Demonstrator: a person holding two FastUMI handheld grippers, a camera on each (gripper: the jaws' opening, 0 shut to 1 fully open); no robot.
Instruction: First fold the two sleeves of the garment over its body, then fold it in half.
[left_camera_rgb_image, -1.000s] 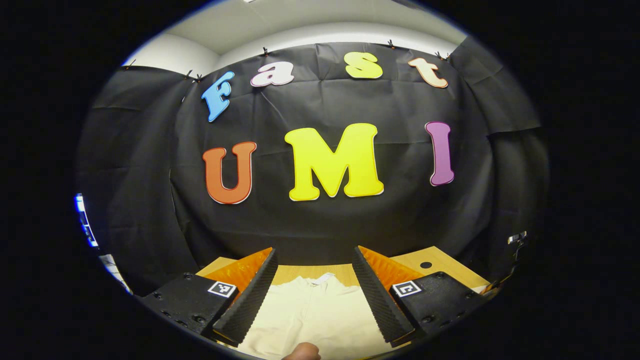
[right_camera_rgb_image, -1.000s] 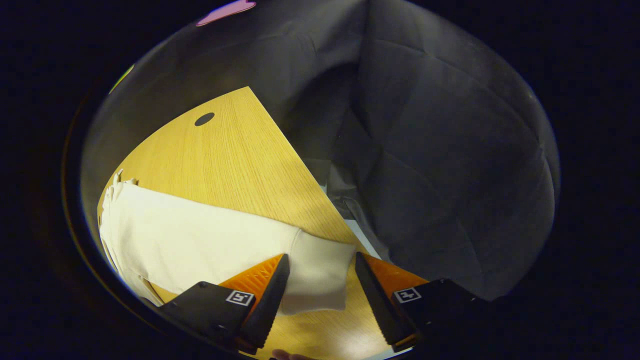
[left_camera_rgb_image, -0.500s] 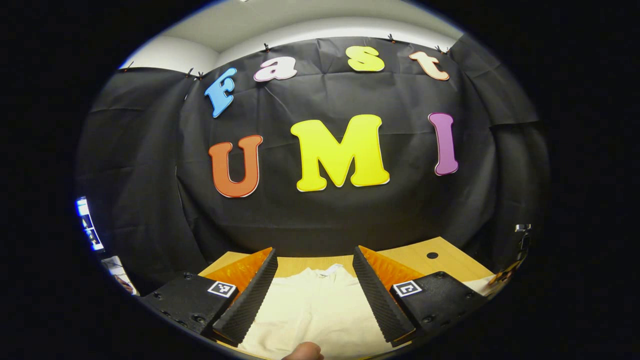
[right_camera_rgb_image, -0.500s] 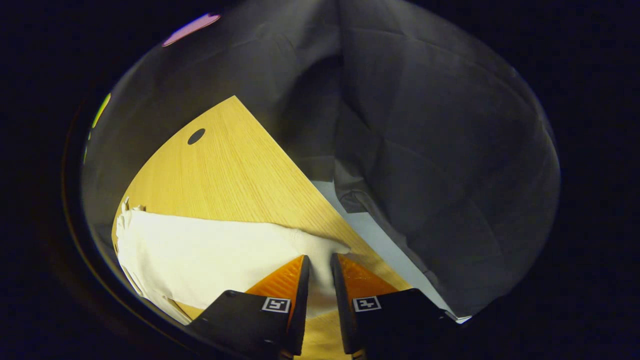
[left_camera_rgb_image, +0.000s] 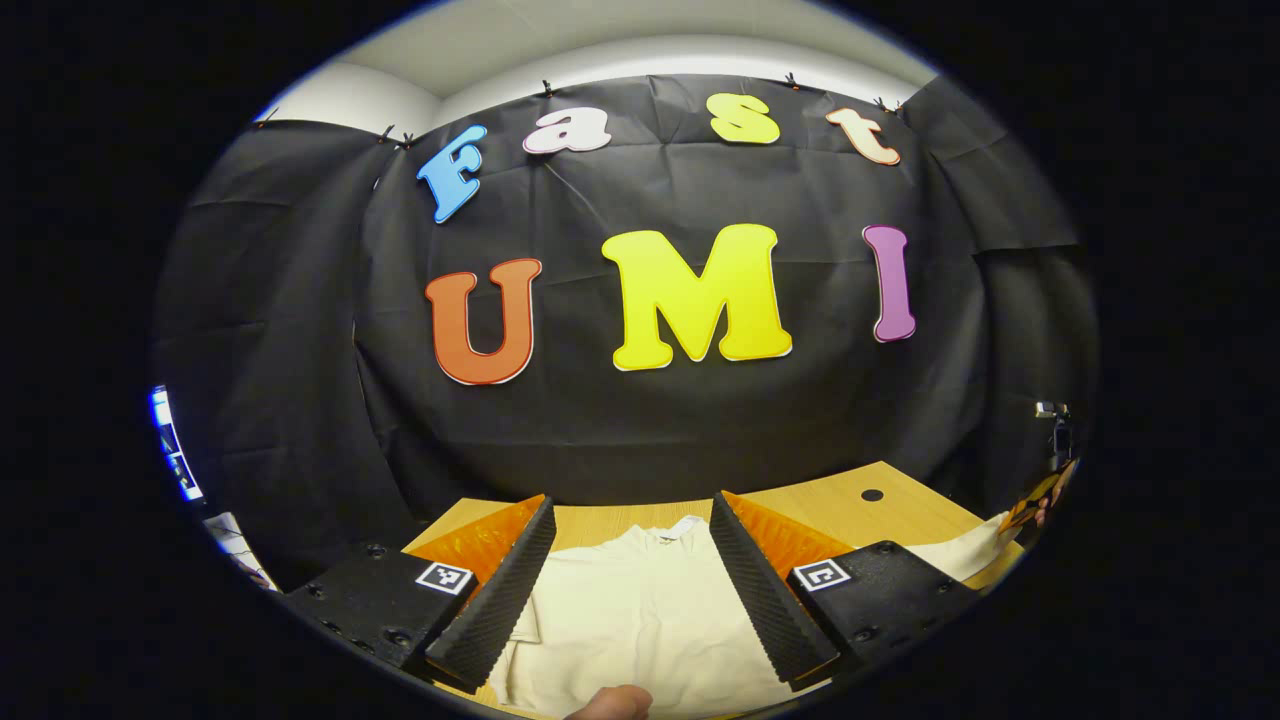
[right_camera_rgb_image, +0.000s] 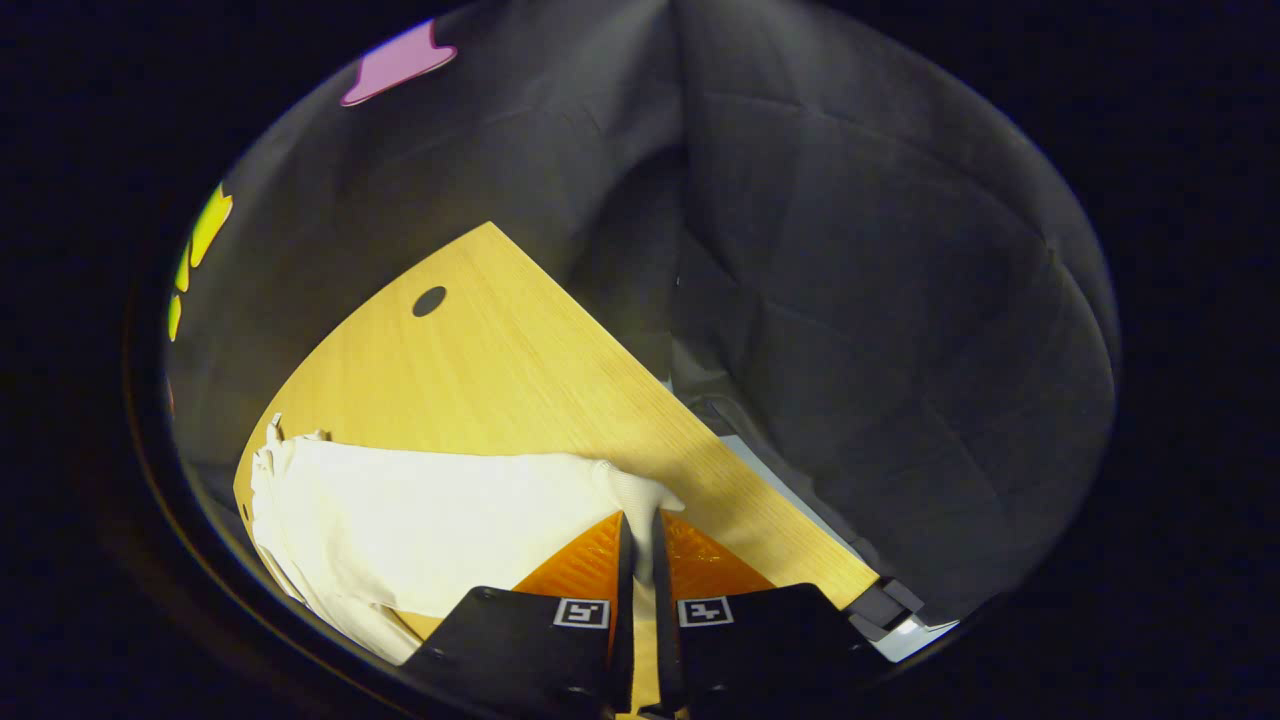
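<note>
Closed since a second ago: right claw (right_camera_rgb_image: 640, 535), whose fingers then stood spread to either side of the sleeve cuff and now pinch it between them.

Right claw: pressed together on the ribbed cuff (right_camera_rgb_image: 640, 495) of the cream garment's (right_camera_rgb_image: 420, 520) sleeve, low over the bench (right_camera_rgb_image: 520, 340). Sleeve runs from the cuff leftward to the body, stretched out sideways, not yet laid over the body.

Left claw (left_camera_rgb_image: 630, 570): spread wide, holding nothing, hovering above the garment body (left_camera_rgb_image: 630, 620), collar end (left_camera_rgb_image: 680, 528) toward the black cloth wall (left_camera_rgb_image: 650, 440). It has shifted only slightly over that second.

Garment: lies flat on the wooden bench, chest up, one sleeve (left_camera_rgb_image: 960, 555) extending toward the right edge in the left gripper view.

Handling, judged: light, soft knit; limp, will drape and trail from any single grip, and may drag the body along if pulled low. Cuff is the thicker, firmer part and a sound hold; the current pinch looks well placed for carrying the sleeve across the body.

Bench: pale wood grain, one dark round hole (right_camera_rgb_image: 429, 300) near the far corner.
</note>
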